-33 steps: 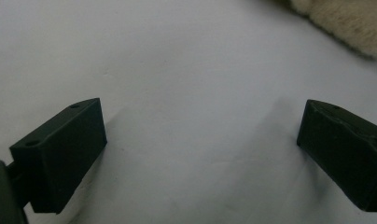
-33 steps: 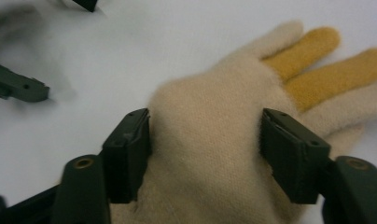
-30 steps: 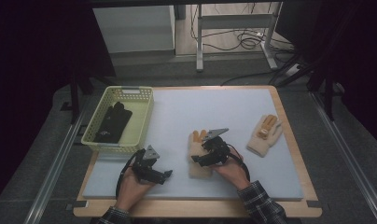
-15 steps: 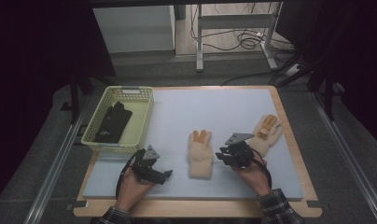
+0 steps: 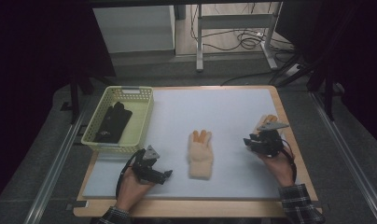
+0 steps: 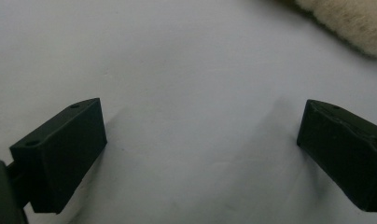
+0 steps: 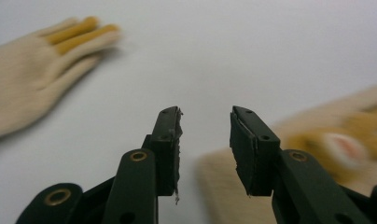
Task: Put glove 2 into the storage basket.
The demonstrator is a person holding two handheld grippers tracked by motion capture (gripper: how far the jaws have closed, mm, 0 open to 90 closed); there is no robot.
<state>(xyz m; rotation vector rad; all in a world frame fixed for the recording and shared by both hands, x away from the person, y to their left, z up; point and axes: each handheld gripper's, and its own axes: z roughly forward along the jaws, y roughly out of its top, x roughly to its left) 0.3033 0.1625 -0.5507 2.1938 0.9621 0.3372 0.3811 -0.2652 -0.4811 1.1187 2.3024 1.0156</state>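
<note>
Item: right gripper (image 5: 254, 141), jaws part-open and empty after just closing, then easing apart. I am lining it over the right-edge glove (image 7: 345, 140); the centre glove (image 5: 200, 153) is lying flat. Left gripper (image 5: 164, 175) is idling, released.

bare mat (image 5: 224, 112) lies open between basket (image 5: 144, 116) and gloves (image 5: 200, 154).

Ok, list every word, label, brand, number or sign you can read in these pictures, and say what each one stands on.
None: no readable text in any view.
Cream glove in the middle of the mat: no print or label shows.
Second cream glove by the right gripper: blurred, nothing legible.
Black gloves in the yellow basket: no label visible.
Left gripper fingers: plain black, unmarked.
</note>
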